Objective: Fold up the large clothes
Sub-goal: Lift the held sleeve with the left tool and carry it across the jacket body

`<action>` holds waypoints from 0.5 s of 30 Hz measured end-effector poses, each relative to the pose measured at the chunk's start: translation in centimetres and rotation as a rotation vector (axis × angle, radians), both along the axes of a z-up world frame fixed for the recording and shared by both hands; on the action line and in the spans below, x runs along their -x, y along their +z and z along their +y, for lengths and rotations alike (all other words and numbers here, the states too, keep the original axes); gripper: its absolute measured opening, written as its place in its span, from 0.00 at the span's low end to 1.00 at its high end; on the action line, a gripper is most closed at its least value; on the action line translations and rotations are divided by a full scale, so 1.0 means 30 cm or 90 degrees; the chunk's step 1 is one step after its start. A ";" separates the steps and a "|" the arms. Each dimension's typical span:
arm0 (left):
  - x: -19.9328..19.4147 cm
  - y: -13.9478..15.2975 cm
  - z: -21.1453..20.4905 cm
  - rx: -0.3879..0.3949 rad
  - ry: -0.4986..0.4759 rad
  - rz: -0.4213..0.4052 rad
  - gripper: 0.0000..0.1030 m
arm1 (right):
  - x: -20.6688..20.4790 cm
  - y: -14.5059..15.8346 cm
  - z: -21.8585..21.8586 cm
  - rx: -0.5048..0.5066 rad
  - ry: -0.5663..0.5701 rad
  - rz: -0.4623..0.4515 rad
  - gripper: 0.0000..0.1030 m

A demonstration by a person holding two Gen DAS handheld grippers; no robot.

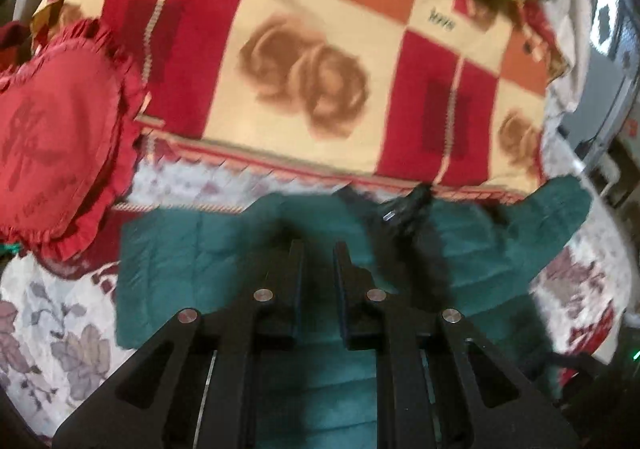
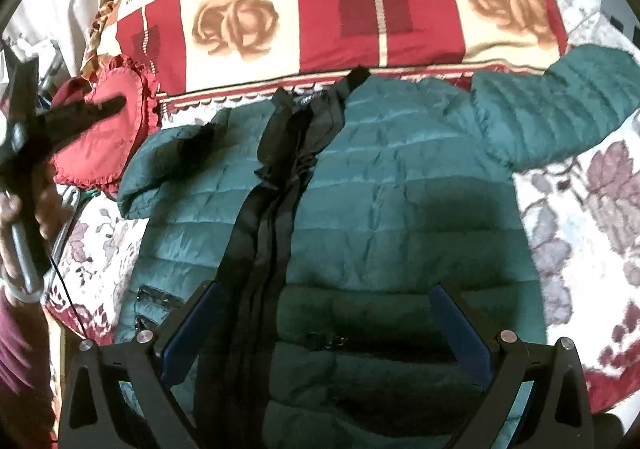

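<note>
Hovering above the lower part of the jacket (image 2: 400,209), the right gripper (image 2: 324,325) has its blue fingers (image 2: 188,329) spread wide and holds nothing; I judge it is open like this so it can take a hem or a side of the cloth next. The left gripper (image 1: 318,261) has its fingers close together with only a narrow gap, and nothing is seen between them; in the right view it is lifted off to the left, over the red heart cushion (image 2: 100,137), probably to stay out of the way.

The green padded jacket lies flat on the flowered bed sheet (image 2: 580,209), front side up, with the black zipper strip (image 2: 272,189) running down its middle. One sleeve (image 2: 560,109) is stretched outward to the side, the other is bent in near the cushion. Beyond the collar sits a big checked pillow (image 2: 320,9), so the jacket has little free room on that side.
</note>
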State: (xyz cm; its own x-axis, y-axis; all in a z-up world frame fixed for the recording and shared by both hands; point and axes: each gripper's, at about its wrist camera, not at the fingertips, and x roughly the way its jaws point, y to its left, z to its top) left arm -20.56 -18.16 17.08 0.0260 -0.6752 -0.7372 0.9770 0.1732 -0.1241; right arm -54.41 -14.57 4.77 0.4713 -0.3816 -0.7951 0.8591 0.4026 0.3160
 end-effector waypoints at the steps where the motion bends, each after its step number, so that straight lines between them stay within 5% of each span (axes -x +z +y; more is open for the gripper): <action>1: -0.021 -0.024 0.012 -0.007 -0.007 0.000 0.13 | -0.007 -0.004 0.002 -0.002 0.003 -0.004 1.00; 6: -0.051 -0.164 0.032 -0.077 -0.062 -0.006 0.14 | -0.048 -0.030 0.011 -0.027 0.028 -0.016 1.00; 10: -0.082 -0.260 0.042 -0.098 -0.105 0.115 0.14 | -0.073 -0.042 0.023 -0.038 0.035 -0.020 1.00; 15: -0.122 -0.294 0.055 -0.083 -0.079 0.158 0.15 | -0.087 -0.035 0.036 -0.033 0.049 -0.009 1.00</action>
